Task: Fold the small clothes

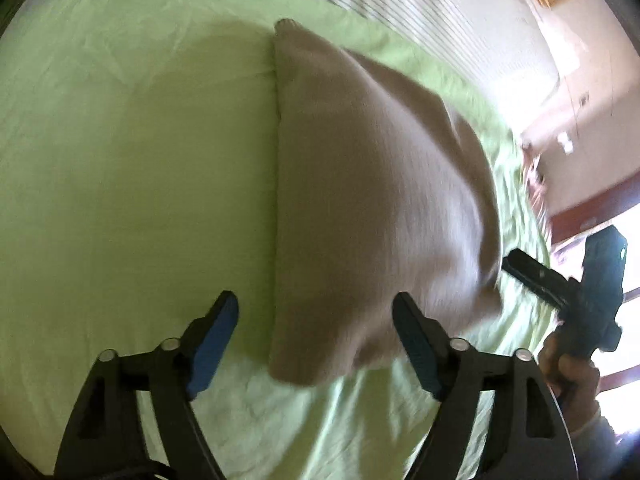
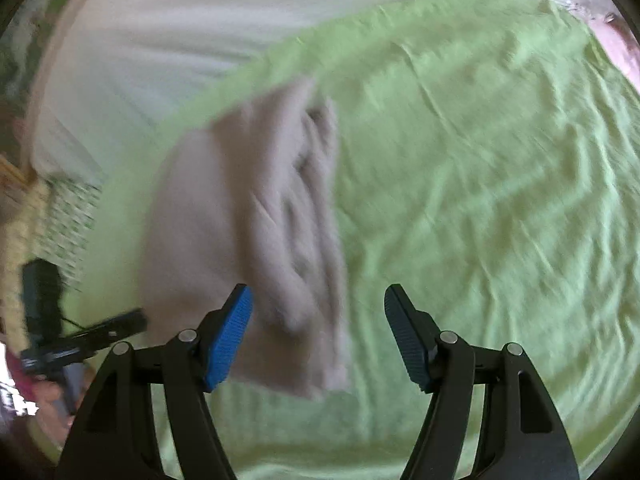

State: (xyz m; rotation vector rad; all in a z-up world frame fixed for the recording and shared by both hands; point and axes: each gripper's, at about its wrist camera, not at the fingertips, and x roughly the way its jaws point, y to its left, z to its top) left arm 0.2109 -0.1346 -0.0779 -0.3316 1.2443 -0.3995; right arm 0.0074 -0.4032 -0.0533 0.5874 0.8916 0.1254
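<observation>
A folded beige garment [image 1: 372, 200] lies flat on the light green sheet [image 1: 132, 184]. My left gripper [image 1: 316, 304] hangs above its near end, jaws wide apart, pads clear of the cloth. In the right wrist view the same garment [image 2: 248, 232] shows stacked folds along its right side. My right gripper [image 2: 318, 300] stands open over its near right corner, nothing pressed between the blue pads [image 2: 232, 336]. The right gripper [image 1: 532, 276], held by a hand [image 1: 568, 368], shows at the right edge of the left wrist view; the left gripper [image 2: 136, 322] shows at the lower left of the right wrist view.
A white striped bedcover [image 1: 420, 4] borders the far side of the green sheet [image 2: 480, 184]. A room wall and a dark red floor strip [image 1: 592, 196] lie beyond the bed's right edge. A patterned cloth [image 2: 68, 224] hangs at the bed's left side.
</observation>
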